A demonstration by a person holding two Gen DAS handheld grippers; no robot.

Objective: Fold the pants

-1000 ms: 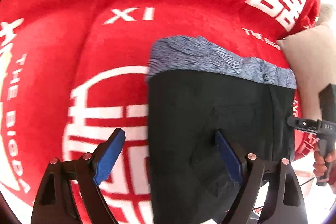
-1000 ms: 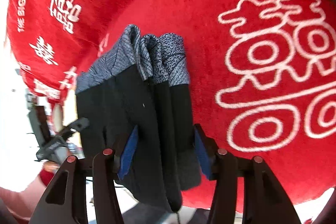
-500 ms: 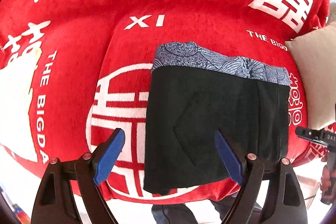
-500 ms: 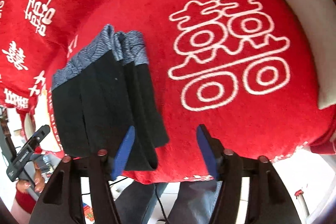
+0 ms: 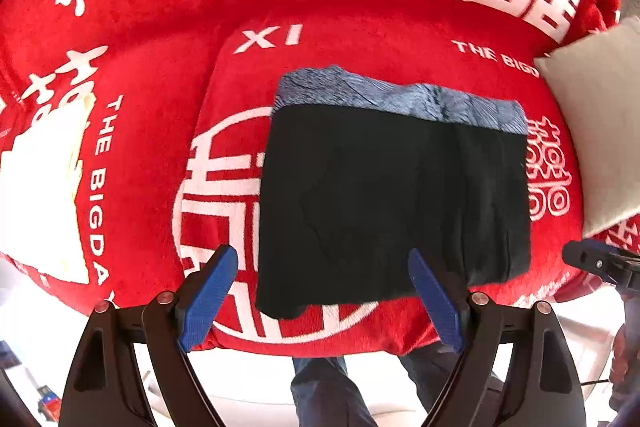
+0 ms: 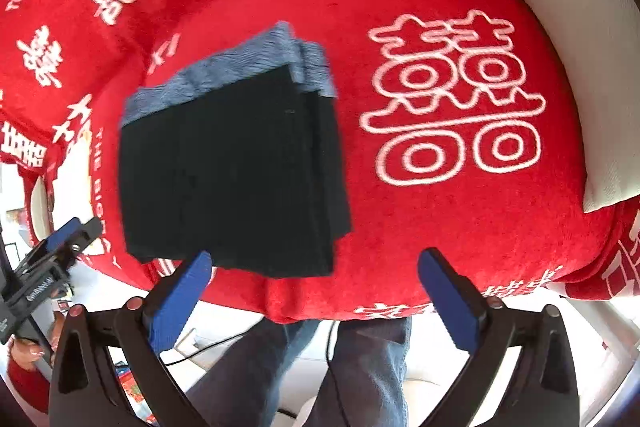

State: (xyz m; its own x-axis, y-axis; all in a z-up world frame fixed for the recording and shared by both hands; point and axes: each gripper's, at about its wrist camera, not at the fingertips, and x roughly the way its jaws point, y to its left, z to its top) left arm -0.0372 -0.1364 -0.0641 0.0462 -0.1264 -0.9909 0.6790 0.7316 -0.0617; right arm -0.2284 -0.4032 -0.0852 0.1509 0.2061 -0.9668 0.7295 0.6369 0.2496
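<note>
On the red cushion (image 5: 360,39) the pants (image 5: 392,195) are lying folded into a flat black stack, grey-blue waistband (image 5: 400,99) facing away, near edge close to the cushion front. Left tongs (image 5: 322,301) are hovering spread, gripping nothing. Right tongs (image 6: 316,301) are spread too, empty, just short of the stack. Beige pillow (image 6: 568,39) is sitting at the right.

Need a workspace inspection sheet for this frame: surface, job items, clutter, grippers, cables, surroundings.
Surface: red plush cover with white characters and "THE BIGDAY" text.
Job's things: black pants folded into a compact stack, blue-grey patterned waistband at the far edge, lying flat.
Clutter: beige cushion at the right.
Grippers: left gripper open, empty; right gripper open, empty; both short of the pants.
Cables: thin black cable on the floor.
Surroundings: person's jeans legs, pale floor.
</note>
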